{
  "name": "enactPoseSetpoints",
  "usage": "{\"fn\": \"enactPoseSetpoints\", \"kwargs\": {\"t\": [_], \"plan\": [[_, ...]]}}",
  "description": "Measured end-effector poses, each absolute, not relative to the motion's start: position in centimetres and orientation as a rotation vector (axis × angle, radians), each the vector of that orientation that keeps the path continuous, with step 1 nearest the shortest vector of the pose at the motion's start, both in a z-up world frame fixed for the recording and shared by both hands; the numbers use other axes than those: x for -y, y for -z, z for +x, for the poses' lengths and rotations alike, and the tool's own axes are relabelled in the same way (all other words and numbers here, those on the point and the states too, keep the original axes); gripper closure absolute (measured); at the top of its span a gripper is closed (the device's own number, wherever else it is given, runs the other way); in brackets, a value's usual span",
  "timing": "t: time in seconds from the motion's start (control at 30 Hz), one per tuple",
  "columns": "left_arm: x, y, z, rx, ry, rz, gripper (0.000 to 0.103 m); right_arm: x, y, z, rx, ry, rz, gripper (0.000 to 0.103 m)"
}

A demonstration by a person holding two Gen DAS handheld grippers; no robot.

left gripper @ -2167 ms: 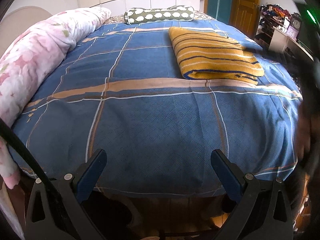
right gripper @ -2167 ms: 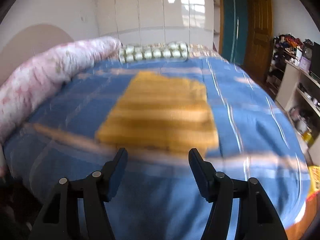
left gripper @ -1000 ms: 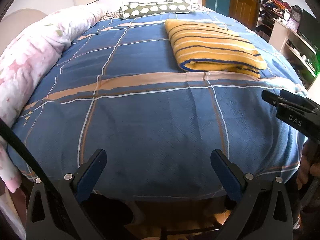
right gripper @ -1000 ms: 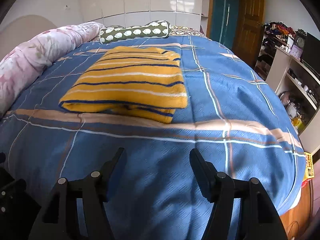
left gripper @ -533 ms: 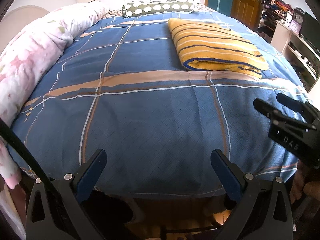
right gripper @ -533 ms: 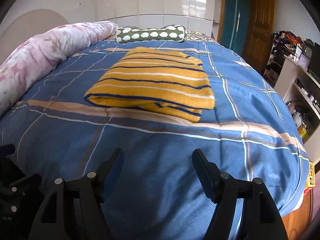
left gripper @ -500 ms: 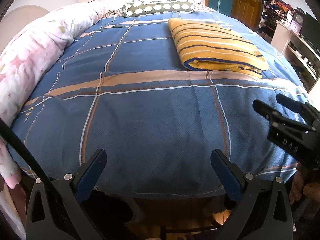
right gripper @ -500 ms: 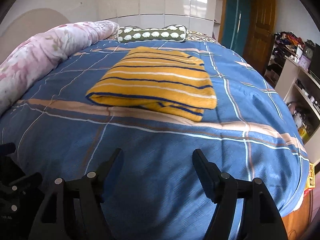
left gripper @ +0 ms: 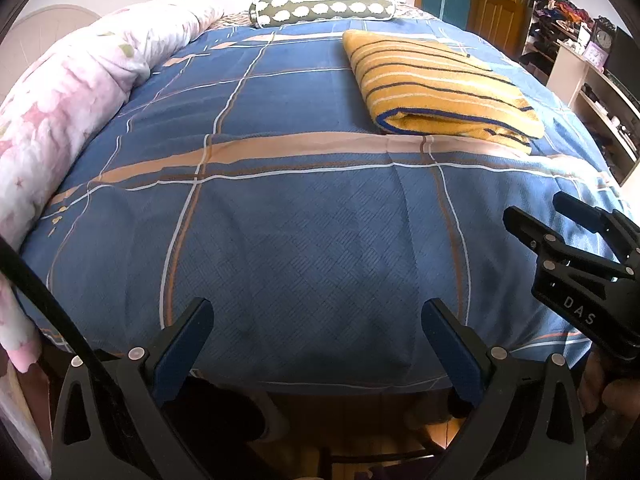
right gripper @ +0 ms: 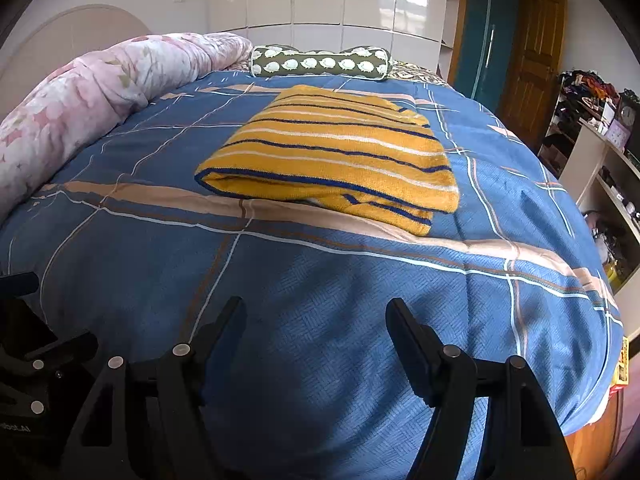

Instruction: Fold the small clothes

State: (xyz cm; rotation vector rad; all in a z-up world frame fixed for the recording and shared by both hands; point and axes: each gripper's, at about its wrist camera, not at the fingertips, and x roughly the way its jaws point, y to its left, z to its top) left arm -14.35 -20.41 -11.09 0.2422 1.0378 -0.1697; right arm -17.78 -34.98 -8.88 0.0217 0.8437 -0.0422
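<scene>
A folded yellow knit garment (right gripper: pixel 332 156) with blue and white stripes lies flat on the blue checked bedspread (right gripper: pixel 360 320), toward the far right of the bed (left gripper: pixel 440 88). My left gripper (left gripper: pixel 316 308) hovers open over the bed's near edge with nothing between its fingers. My right gripper (right gripper: pixel 315 306) is open too, empty, and well short of the garment's near fold. From the left wrist view it shows at the right edge (left gripper: pixel 534 206), with a hand under it.
A rolled pink floral duvet (left gripper: pixel 60 112) runs along the bed's left side. A green bolster with a white pattern (right gripper: pixel 320 65) lies at the head. White shelves with clutter (right gripper: pixel 600 168) and a wooden door (right gripper: pixel 528 80) stand to the right.
My right gripper has drawn back from the garment toward the bed's near edge and slid left, coming further into the left wrist view. Its jaws stand a little wider. The left gripper kept still.
</scene>
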Motion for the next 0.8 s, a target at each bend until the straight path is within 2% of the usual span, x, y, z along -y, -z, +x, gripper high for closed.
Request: {"fn": "enactPoseSetpoints", "kwargs": {"t": [0.8], "plan": [[20.0,12.1,-13.4,-1.067,0.159,0.225,0.000,33.7,9.3,-17.5,-0.850,0.003,0.008,0.025]]}}
